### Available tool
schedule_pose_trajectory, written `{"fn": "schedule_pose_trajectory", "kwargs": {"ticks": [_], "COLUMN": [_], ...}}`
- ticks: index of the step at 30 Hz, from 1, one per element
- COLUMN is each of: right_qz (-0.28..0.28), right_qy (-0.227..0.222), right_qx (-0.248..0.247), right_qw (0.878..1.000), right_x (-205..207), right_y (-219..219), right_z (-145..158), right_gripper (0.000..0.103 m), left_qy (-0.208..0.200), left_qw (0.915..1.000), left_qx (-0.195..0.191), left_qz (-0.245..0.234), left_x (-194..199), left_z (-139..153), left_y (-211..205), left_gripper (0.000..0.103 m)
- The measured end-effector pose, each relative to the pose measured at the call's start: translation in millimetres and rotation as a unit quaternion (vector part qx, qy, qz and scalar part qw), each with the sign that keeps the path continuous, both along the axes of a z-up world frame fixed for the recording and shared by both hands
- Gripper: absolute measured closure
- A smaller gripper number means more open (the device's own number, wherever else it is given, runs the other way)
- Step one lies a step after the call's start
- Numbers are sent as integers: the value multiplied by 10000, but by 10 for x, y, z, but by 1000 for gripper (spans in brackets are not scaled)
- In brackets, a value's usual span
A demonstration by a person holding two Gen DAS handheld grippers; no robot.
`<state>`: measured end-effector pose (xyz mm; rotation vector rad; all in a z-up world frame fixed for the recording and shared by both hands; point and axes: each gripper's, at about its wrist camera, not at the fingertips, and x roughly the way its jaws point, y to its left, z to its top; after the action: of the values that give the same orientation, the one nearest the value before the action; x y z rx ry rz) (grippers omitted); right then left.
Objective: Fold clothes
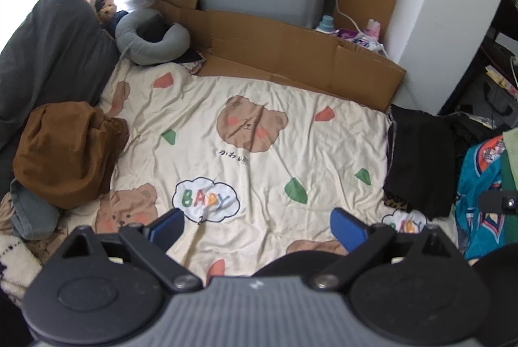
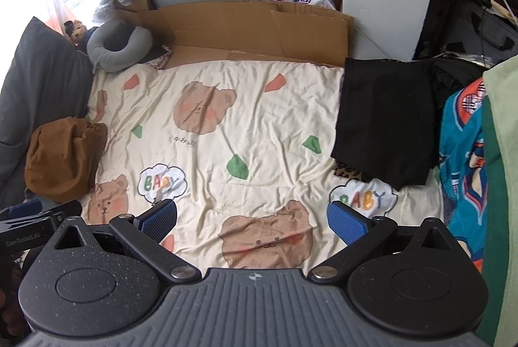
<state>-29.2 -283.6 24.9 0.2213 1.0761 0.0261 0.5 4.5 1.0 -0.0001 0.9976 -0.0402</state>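
On bed's left edge, brown garment [image 2: 63, 156] is lying bunched on bear-print sheet [image 2: 226, 120]; black garment [image 2: 385, 123] is lying flat at right edge. Left claw [image 1: 257, 225] & right claw [image 2: 252, 219] are hovering above sheet w/ jaws spread wide, gripping nothing.

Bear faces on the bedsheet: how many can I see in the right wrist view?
3. One large bear face mid-sheet, one small near the brown garment, one closest to the camera between the fingers. More may be hidden under the clothes.
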Motion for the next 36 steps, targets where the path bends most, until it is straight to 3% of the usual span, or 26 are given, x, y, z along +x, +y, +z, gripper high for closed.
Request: {"fn": "schedule_pose_trajectory", "kwargs": {"ticks": [12,36], "right_qz": [9,97], "right_qy": [-151,-481], "right_qx": [-117,-88], "right_qw": [9998,9988], "right_x": [39,110], "right_y": [43,107], "right_z": [80,243], "right_gripper": [1,1], "left_qy": [-35,-449], "left_qw": [9997,9973], "left_qx": [-94,200], "left_qz": [207,537], "left_x": [53,47], "left_z": [108,406], "left_y": [282,1207], "left_gripper": [3,3]}}
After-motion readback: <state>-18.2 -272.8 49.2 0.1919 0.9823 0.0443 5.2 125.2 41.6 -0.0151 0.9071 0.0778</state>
